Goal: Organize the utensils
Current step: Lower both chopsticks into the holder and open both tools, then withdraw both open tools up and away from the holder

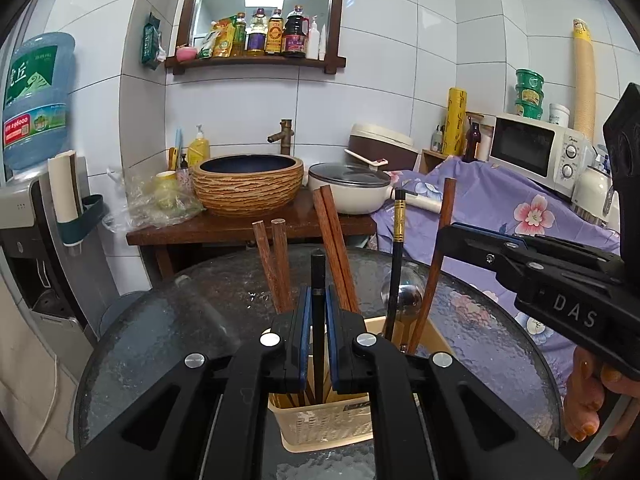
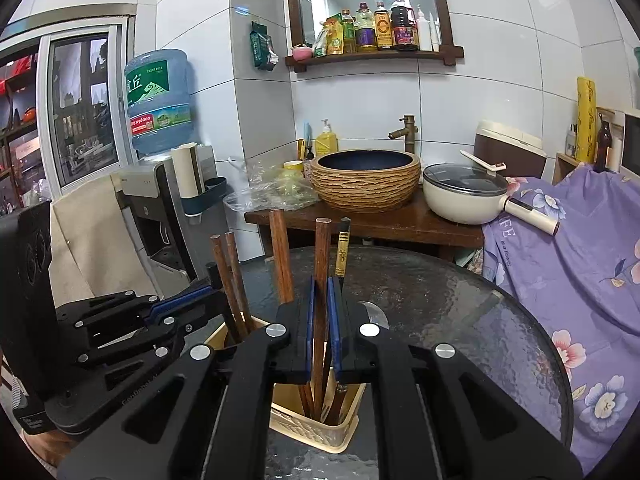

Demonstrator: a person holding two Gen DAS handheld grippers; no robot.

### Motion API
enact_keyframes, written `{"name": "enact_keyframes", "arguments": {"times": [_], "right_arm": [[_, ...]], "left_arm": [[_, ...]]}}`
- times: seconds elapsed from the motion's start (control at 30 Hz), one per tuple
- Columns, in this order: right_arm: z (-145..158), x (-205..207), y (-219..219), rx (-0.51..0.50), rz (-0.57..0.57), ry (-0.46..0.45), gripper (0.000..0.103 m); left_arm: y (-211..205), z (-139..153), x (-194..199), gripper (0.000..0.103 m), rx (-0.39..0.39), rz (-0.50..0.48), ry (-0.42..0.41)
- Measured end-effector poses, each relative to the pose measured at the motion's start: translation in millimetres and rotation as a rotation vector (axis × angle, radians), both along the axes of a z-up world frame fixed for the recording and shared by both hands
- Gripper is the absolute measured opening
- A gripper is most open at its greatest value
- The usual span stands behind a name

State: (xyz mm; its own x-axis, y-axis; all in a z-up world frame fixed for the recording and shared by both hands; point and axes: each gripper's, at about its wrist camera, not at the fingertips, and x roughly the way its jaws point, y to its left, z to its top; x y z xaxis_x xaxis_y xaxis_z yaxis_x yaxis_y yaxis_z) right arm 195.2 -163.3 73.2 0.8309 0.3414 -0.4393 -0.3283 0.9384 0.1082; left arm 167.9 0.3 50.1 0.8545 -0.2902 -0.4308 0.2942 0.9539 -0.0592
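A cream slotted utensil basket (image 1: 320, 424) (image 2: 312, 432) stands on the round glass table (image 1: 160, 320), right under both grippers. Several brown chopsticks (image 1: 280, 264), a black gold-banded chopstick (image 1: 399, 220) and a metal spoon (image 1: 404, 296) stand in it. My left gripper (image 1: 318, 292) is shut on an upright black chopstick (image 1: 318, 272) whose lower end dips into the basket. My right gripper (image 2: 322, 284) is shut on a brown chopstick (image 2: 322, 248), also reaching into the basket. The right gripper (image 1: 444, 232) comes in from the right, and the left gripper (image 2: 212, 292) from the left.
Behind the table a wooden stand carries a woven-look basin (image 1: 248, 184) and a white lidded pot (image 1: 348, 192). A purple floral cloth (image 2: 580, 260) covers the right side, under a microwave (image 1: 536, 152). A water dispenser (image 2: 160, 184) stands on the left.
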Motion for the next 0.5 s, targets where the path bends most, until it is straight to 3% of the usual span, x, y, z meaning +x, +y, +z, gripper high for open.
{"name": "enact_keyframes", "arguments": {"times": [0.13, 0.2, 0.23, 0.43, 0.5], "right_arm": [[-1, -1, 0, 0.002, 0.004, -0.004, 0.012], [0, -4, -1, 0.002, -0.003, -0.018, 0.044], [2, -6, -3, 0.019, -0.004, -0.028, 0.053], [10, -22, -17, 0.06, -0.019, -0.046, 0.054], [9, -36, -21, 0.037, -0.037, -0.054, 0.064]], "left_arm": [[-3, 1, -3, 0.008, 0.014, 0.0, -0.006], [-4, 3, -5, 0.021, 0.021, 0.005, -0.016], [-3, 5, -8, 0.025, 0.016, 0.006, -0.025], [13, 18, -32, 0.056, 0.002, 0.049, -0.095], [20, 18, -49, 0.08, 0.019, 0.09, -0.121]]}}
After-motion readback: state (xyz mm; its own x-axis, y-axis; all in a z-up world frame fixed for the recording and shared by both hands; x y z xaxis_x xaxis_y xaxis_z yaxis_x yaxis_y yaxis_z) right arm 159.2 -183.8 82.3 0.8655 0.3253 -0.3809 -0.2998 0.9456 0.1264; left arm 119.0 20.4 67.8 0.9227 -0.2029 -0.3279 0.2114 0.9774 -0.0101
